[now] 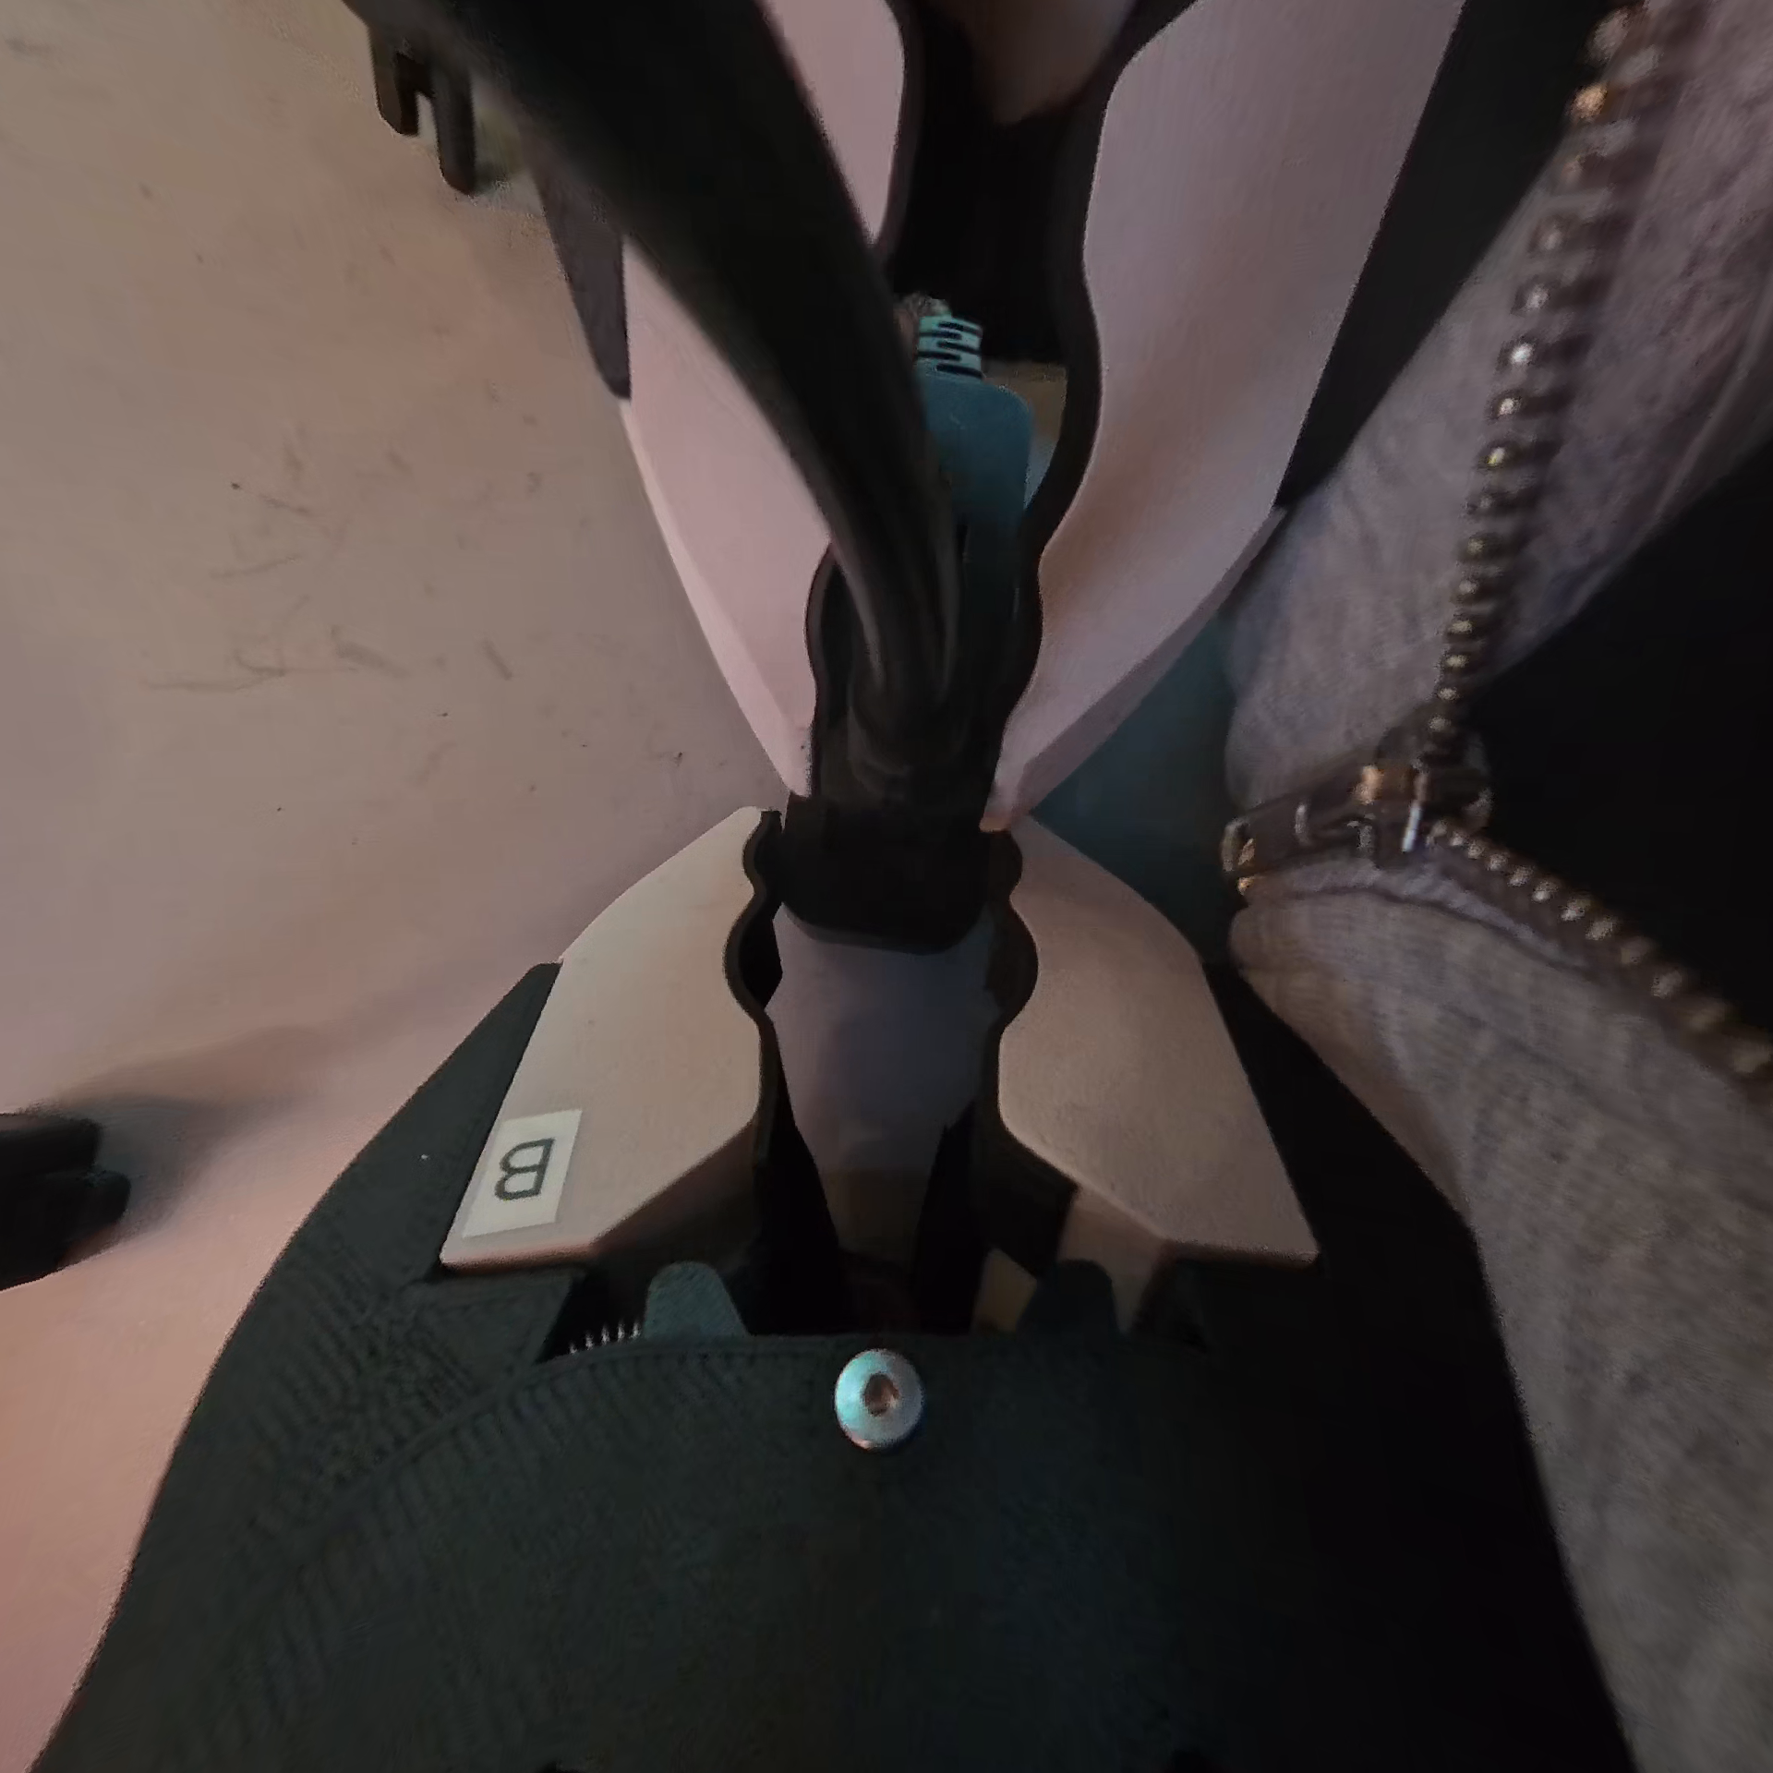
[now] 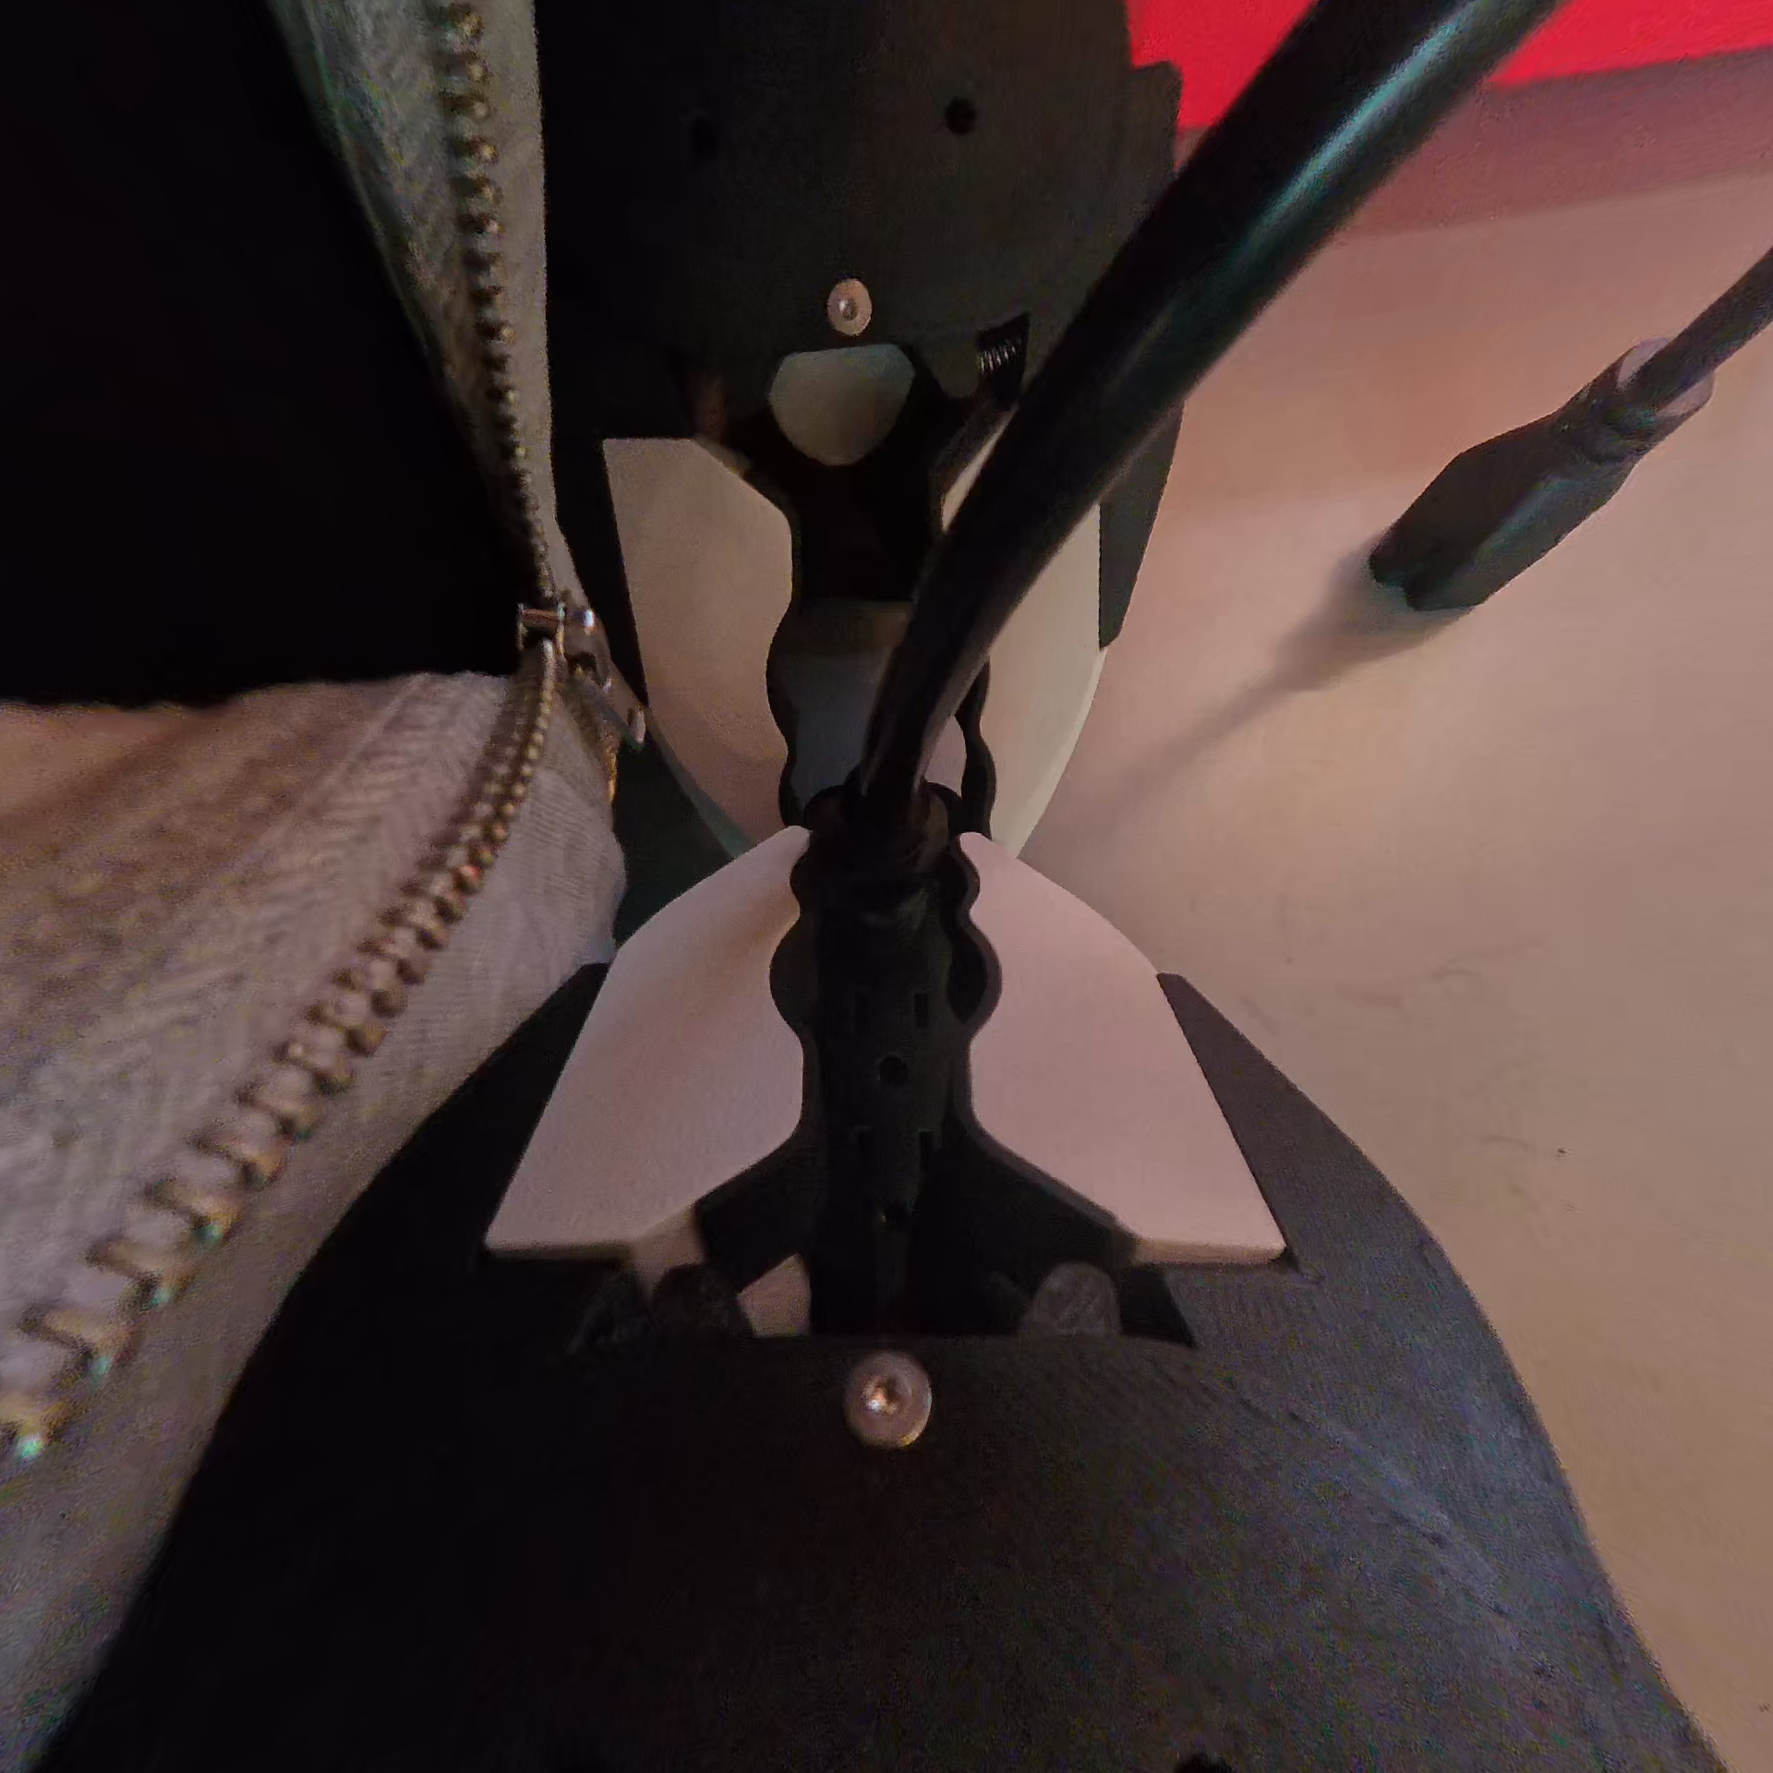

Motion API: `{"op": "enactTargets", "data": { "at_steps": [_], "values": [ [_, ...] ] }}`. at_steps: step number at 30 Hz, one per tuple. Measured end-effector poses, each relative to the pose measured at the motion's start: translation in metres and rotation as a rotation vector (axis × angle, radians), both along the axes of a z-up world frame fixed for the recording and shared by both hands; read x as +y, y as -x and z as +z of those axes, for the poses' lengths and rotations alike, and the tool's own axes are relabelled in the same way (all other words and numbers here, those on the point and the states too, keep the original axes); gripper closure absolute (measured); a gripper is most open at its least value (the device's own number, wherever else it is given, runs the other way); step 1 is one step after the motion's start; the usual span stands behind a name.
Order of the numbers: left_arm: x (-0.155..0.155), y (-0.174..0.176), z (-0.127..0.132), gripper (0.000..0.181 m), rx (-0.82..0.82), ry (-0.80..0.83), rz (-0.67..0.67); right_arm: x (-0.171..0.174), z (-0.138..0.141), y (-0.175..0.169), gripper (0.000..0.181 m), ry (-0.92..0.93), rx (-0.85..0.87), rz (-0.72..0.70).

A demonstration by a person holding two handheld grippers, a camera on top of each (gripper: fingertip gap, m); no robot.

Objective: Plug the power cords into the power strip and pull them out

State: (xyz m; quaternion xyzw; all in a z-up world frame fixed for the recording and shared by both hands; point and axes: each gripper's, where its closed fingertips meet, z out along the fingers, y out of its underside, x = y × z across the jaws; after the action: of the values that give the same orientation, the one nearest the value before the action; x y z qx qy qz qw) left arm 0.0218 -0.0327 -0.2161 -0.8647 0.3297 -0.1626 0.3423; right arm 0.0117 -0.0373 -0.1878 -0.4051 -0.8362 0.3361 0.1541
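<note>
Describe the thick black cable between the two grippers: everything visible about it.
The cable is thick, black and glossy, rubber-like. In the right wrist view it curves down from the upper right into a ribbed strain relief, which the right gripper clamps. In the left wrist view the left gripper grips a black piece at the end of the same run, tip to tip with the other gripper. Whether that piece is a plug is unclear.
</note>
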Motion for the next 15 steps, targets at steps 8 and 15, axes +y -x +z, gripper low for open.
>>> {"op": "enactTargets", "data": {
  "at_steps": [8,15],
  "values": [
    [0.0004,0.0007,0.0003,0.14,-0.001,-0.009,-0.008,-0.0008,0.0002,0.0018,0.158,0.021,-0.001,-0.005],
    [0.0019,0.0014,0.0004,0.14,0.001,-0.008,0.003,0.0013,0.0004,0.0013,0.158,0.0,-0.004,0.0]
  ]
}}
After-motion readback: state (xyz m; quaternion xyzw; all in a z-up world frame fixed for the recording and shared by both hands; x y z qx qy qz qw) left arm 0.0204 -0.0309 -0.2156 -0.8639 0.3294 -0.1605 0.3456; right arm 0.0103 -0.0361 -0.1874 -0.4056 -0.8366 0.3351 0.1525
